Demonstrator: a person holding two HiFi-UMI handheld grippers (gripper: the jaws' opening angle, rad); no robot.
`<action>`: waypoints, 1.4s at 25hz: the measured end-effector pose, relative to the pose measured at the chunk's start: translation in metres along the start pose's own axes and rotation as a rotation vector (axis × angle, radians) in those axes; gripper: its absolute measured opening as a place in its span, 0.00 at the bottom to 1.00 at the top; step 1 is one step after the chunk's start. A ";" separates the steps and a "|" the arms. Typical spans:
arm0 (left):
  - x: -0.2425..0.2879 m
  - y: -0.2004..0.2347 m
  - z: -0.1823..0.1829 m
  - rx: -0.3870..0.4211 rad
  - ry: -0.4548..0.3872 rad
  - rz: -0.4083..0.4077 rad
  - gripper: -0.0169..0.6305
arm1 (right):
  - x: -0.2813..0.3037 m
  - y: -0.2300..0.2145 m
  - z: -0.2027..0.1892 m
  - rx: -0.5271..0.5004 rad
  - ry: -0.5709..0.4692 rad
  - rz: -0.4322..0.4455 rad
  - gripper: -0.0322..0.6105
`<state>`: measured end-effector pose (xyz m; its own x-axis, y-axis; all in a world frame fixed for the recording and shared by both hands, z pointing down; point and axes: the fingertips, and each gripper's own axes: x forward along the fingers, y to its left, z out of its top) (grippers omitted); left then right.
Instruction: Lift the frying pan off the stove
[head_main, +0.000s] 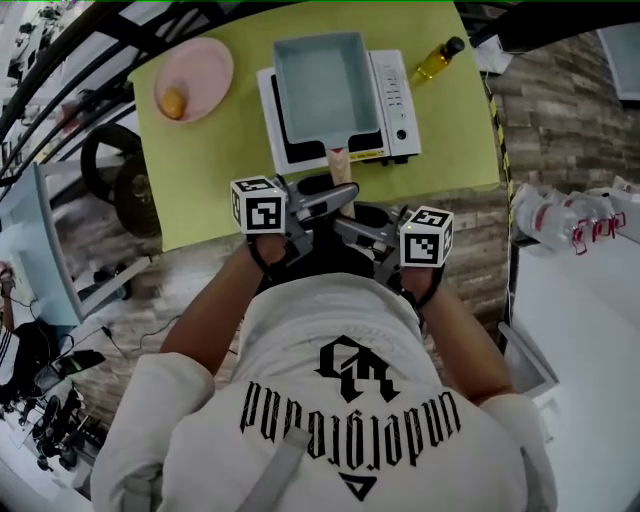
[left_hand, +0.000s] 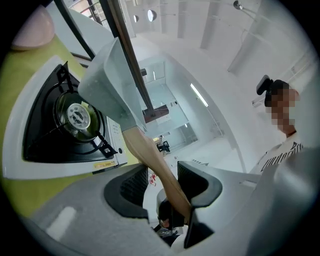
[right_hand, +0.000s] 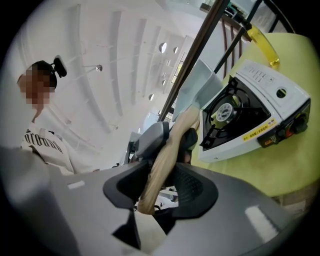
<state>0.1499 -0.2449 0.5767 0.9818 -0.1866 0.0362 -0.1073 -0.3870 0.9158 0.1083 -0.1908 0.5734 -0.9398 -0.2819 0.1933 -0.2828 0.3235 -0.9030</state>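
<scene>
pan handle (left_hand: 145, 150) btwn jaws | L gripper (left_hand: 160, 175) + R gripper (right_hand: 160, 178) | clear of stove (head_main: 395, 100)

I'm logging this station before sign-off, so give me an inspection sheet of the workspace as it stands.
Surface: yellow-green mat, lying flat.
Job's things: frying pan raised clear of the stove and its burner; pan handle points toward the person.
Clutter: pink plate with a small orange item; yellow bottle beside the stove.
Grippers: left gripper and right gripper both shut on the pan handle.
Cables: thin cable on the floor, left.
Surroundings: plastic bottles on a white table, right.
</scene>
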 end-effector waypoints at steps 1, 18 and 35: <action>-0.001 -0.006 0.003 0.009 0.000 -0.002 0.33 | 0.000 0.005 0.002 -0.008 -0.004 0.004 0.30; -0.018 -0.085 0.051 0.113 -0.074 -0.010 0.33 | -0.005 0.083 0.040 -0.131 -0.037 0.065 0.30; -0.101 -0.114 0.022 0.137 -0.014 -0.043 0.33 | 0.050 0.138 -0.013 -0.131 -0.084 0.045 0.30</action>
<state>0.0598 -0.2015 0.4596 0.9837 -0.1795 -0.0085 -0.0866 -0.5146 0.8531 0.0196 -0.1483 0.4636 -0.9343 -0.3369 0.1165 -0.2688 0.4510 -0.8511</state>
